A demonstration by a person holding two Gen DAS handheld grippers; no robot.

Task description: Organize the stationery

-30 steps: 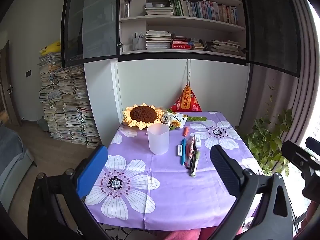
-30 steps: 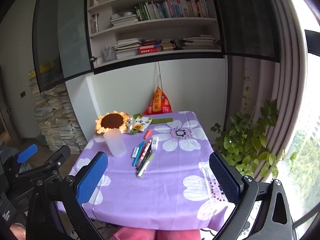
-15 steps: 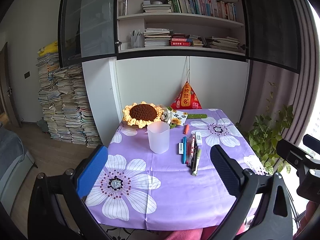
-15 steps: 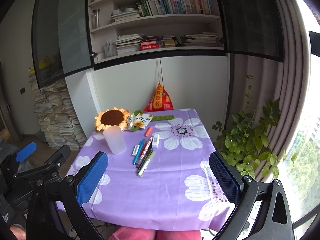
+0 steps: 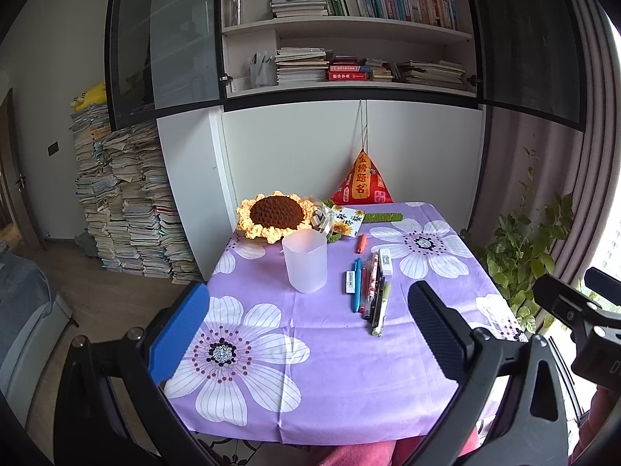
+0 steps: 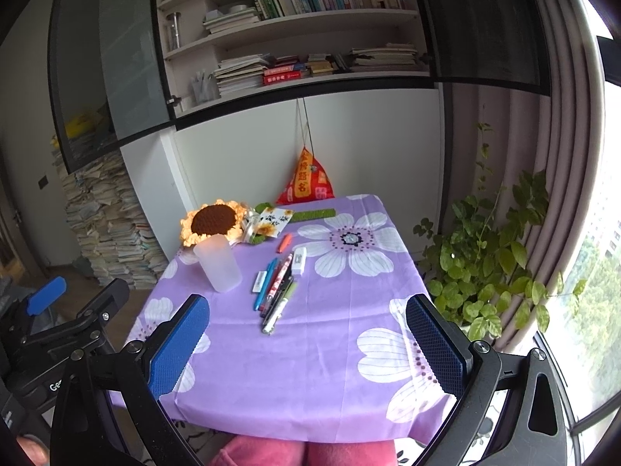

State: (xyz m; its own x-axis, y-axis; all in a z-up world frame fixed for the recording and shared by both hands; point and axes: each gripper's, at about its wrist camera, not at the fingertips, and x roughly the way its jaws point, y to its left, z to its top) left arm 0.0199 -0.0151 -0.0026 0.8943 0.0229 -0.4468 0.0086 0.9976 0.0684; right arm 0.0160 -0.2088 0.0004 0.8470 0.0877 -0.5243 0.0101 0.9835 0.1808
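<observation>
A frosted white cup stands upright on the purple flowered tablecloth. To its right lies a row of several pens, a small white eraser, a white correction tape and an orange marker. My left gripper is open and empty, held off the table's near edge. My right gripper is open and empty, also short of the near edge.
A crochet sunflower, a sunflower card, a green strip and a red pyramid pouch sit at the table's back. Stacked books stand left, a plant right, bookshelves above.
Both views have tilted up a little, so the table sits slightly lower in frame. Both grippers stay open and nothing on the table has moved.
</observation>
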